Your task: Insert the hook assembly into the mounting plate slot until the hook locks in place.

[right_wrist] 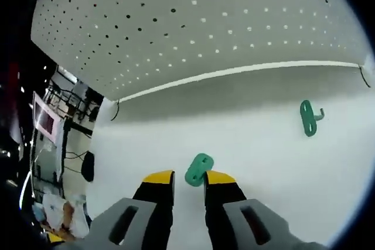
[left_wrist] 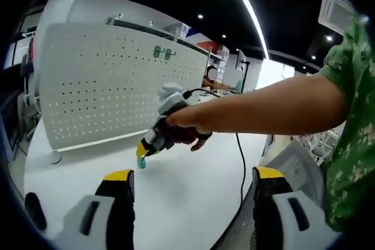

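Below the pegboard, on the white table, we close our right gripper around a green hook piece, likely to lift it. A second hook lies nearer the pegboard's foot. Our left gripper hangs back, wide apart and holding nothing.

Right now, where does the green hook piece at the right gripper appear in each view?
Left gripper view: the green hook piece is small, left of centre, at the tip of the right gripper above the white table.
Right gripper view: it is at bottom centre, between the gripper's yellow tips.
Shared landmark: the white pegboard.
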Available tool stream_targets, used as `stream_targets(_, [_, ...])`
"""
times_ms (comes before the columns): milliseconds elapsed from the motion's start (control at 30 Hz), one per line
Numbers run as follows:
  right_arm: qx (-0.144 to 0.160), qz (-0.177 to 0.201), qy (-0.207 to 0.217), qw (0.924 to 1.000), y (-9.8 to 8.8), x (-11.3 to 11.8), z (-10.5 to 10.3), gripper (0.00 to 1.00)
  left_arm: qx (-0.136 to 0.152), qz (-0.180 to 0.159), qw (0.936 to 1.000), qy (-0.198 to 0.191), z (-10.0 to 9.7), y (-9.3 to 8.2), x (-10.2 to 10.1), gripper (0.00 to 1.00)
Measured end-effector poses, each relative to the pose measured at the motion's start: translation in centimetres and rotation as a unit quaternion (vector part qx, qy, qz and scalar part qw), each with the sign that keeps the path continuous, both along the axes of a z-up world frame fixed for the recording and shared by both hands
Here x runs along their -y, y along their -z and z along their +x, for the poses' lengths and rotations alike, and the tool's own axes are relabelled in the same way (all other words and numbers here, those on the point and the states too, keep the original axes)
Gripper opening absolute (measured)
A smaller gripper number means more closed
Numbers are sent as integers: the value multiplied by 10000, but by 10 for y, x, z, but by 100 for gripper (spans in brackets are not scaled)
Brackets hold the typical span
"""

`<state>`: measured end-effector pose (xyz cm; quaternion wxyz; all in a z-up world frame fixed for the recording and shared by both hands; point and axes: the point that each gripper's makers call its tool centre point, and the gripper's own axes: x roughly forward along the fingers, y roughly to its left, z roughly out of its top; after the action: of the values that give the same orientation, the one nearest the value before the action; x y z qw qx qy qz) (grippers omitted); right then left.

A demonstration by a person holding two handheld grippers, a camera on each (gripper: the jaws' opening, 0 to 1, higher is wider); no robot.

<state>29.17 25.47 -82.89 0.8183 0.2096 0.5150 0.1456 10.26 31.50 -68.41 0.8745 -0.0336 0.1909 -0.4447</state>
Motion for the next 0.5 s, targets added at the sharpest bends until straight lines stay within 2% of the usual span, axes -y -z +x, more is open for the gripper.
stream_targets(167, [-30,-22,28,10000,0,1,3,18,-11,-39,10000,-16,1,0,-1,84])
stream_targets(500, [-131,-406,-282,9987,9,1,-1,14,-8,-72,10000,-18,3,-2,-2,83])
